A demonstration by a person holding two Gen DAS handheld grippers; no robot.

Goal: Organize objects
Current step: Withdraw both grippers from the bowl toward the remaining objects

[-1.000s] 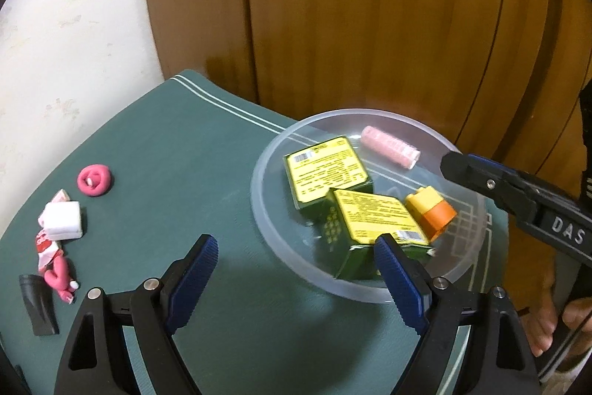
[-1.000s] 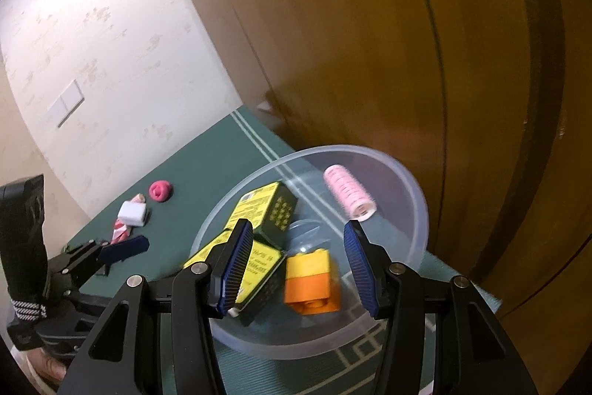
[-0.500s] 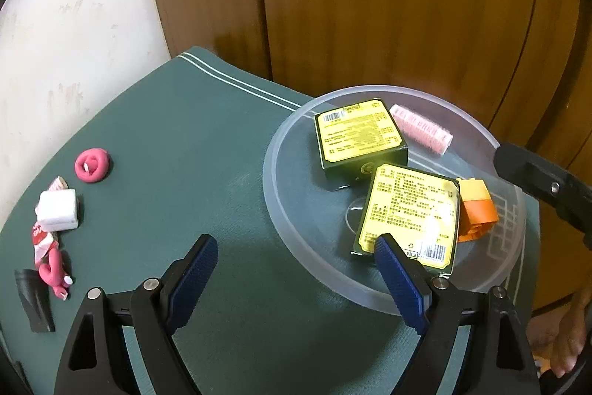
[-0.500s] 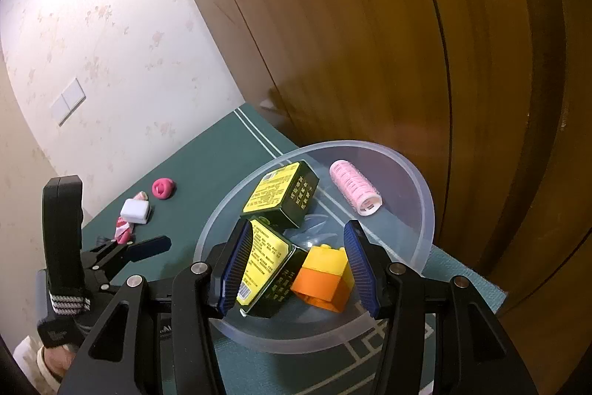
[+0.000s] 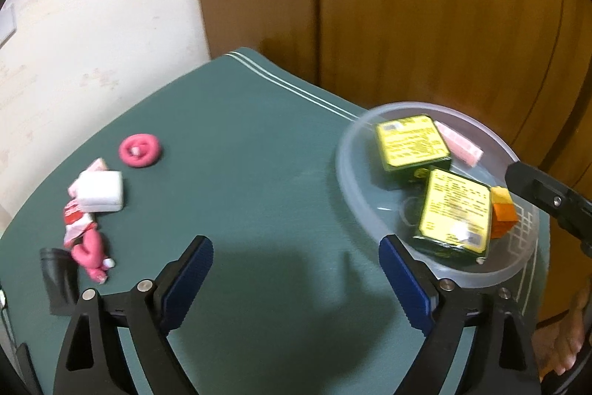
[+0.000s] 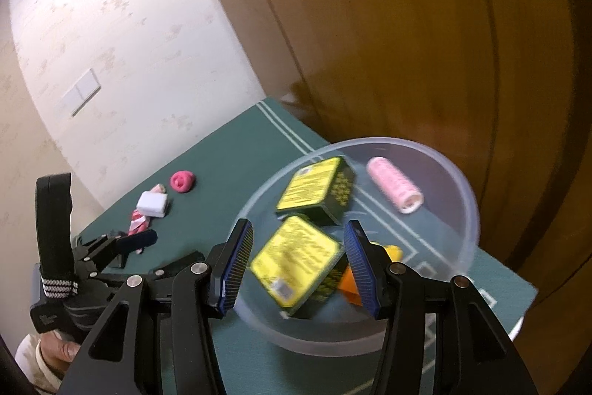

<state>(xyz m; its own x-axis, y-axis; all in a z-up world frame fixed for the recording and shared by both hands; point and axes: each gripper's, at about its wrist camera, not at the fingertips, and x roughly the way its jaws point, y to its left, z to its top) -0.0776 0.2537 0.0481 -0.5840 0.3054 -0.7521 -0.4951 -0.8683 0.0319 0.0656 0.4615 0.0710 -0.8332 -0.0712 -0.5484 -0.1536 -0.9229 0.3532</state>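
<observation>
Both tools gape wide, gripping nothing: left tool (image 5: 296, 269) low in its frame over bare green surface (image 5: 240, 143), right tool (image 6: 298, 263) above the clear bowl (image 6: 466, 195). Loose at left of the left view: white block (image 5: 100, 190), pink coil (image 5: 140, 150). Block probably light, stiff, smooth; best pinched across its flat sides.

Left gripper (image 5: 296, 278): fingers spread wide, blue pads facing each other, nothing between them; hovers above bench, angled down. Seen from right wrist camera at near left (image 6: 137, 239), gripped by person's hand (image 6: 63, 350).

Right gripper (image 6: 298, 265): fingers parted, nothing clamped, pointing down and forward. One black finger of it enters left view from right (image 5: 544, 193).
</observation>
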